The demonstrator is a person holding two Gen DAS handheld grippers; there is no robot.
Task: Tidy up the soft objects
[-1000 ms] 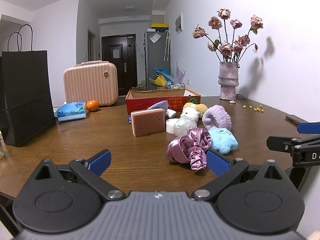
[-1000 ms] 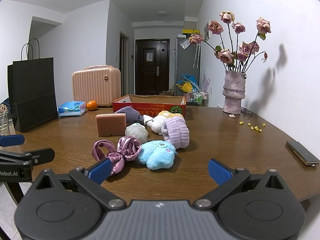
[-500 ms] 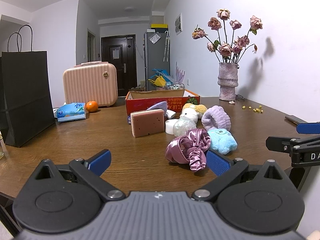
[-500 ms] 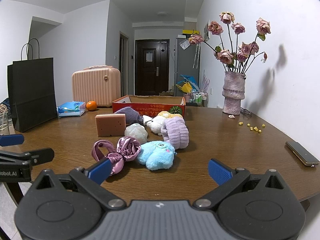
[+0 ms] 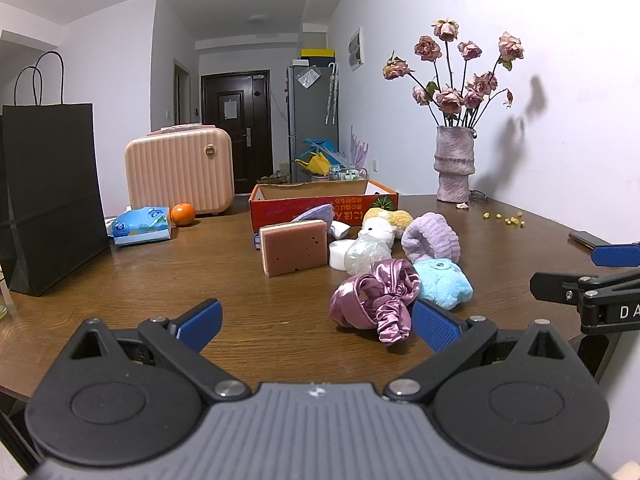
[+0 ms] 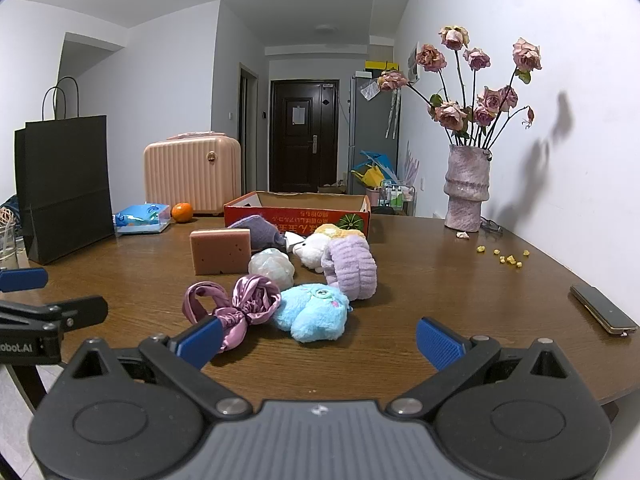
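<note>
Hovering low over the near edge of the wooden worktop (image 5: 168,280), the left hand-held gripper (image 5: 316,320) points level at the clutter with its blue-padded fingers spread wide and holding nothing. The right hand-held gripper (image 6: 320,336) sits beside it in the same level pose, fingers likewise spread and empty.

A tall matte black paper bag (image 5: 48,196) stands at the left, near a ribbed, glossy peach suitcase (image 5: 180,172). A shallow red cardboard box (image 6: 298,212) lies behind the soft things, which cluster mid-worktop. Among them are a porous brown sponge block (image 6: 220,250) standing on edge, a fuzzy lilac headband (image 6: 352,268) curled into a loop, a fluffy pale-blue plush toy (image 6: 312,312) and a shiny, crinkled mauve satin scrunchie (image 6: 236,304) touching the plush. The scrunchie is nearest the left hand-held gripper's right finger. A small smooth orange (image 5: 183,214) rests by the suitcase.
</note>
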